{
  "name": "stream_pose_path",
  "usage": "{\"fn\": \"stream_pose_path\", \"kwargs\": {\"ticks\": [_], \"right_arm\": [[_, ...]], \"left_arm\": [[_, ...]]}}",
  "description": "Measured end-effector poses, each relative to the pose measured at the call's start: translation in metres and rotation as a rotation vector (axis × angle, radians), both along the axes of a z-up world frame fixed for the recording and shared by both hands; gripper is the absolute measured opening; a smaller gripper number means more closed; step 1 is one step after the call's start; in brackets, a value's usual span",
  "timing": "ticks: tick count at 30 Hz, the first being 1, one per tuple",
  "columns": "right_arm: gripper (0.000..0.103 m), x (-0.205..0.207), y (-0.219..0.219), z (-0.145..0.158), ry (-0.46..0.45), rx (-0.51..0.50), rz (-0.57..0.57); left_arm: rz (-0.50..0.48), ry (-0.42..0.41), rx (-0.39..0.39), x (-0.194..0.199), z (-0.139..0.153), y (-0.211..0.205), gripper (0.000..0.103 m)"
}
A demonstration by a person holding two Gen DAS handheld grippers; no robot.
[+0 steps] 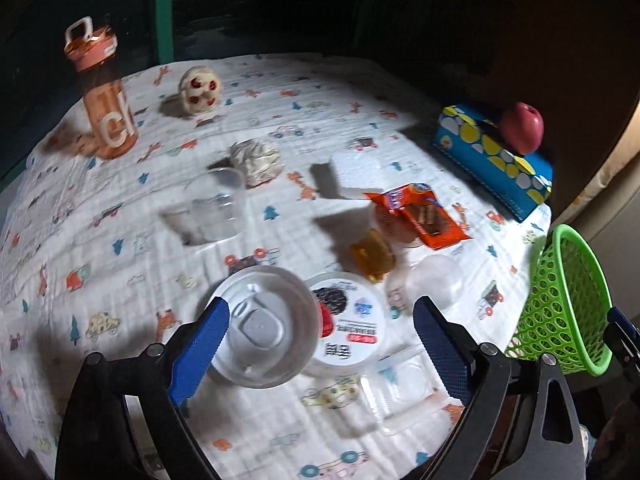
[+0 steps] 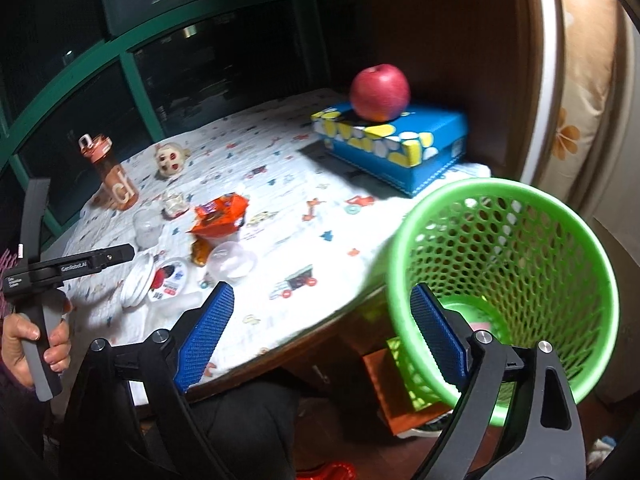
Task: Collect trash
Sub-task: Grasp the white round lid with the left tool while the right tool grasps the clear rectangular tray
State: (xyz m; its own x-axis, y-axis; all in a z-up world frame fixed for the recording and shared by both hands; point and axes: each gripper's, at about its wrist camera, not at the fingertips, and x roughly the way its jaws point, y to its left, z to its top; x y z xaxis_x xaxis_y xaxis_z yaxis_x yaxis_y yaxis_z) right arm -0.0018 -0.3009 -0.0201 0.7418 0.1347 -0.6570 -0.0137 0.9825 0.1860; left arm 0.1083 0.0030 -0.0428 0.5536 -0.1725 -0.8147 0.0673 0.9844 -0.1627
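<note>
Left wrist view: both hand-held grippers gape empty; green basket (image 1: 560, 300) cut off, blurred.

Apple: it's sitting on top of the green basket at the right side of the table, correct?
Not quite. The apple sits on top of the blue box, not the basket. The right wrist view shows it plainly; the box is at the right side of the table, as you said.

A bright light falls on the tabletop (image 1: 120, 280) ahead of each tool, casting hard dark shadows beside the clutter, while the room beyond stays dim. Both views show slight motion blur and strong fisheye bending with black corners.
</note>
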Motion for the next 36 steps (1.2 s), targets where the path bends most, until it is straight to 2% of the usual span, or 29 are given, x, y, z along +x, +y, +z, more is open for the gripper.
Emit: {"fn": "stream_pose_path", "kwargs": {"ticks": [4,10,27,36], "right_arm": [[0.090,0.005,0.021,-0.003,0.013,-0.003,0.046],[0.090,0.012,0.046,-0.010,0.037,-0.004,0.106],[0.091,0.030,0.116,-0.046,0.134,-0.011,0.295],[0.095,0.043,0.146,-0.068,0.184,-0.015,0.354]], "left_arm": [[0.054,0.053,-0.034,0.004,-0.019,0.025,0.094],[0.049,0.107,-0.101,0.011,-0.043,0.035,0.095],[0.017,0.149,-0.107,0.026,-0.067,0.035,0.096],[0.006,0.152,-0.123,0.030,-0.073,0.035,0.092]]}}
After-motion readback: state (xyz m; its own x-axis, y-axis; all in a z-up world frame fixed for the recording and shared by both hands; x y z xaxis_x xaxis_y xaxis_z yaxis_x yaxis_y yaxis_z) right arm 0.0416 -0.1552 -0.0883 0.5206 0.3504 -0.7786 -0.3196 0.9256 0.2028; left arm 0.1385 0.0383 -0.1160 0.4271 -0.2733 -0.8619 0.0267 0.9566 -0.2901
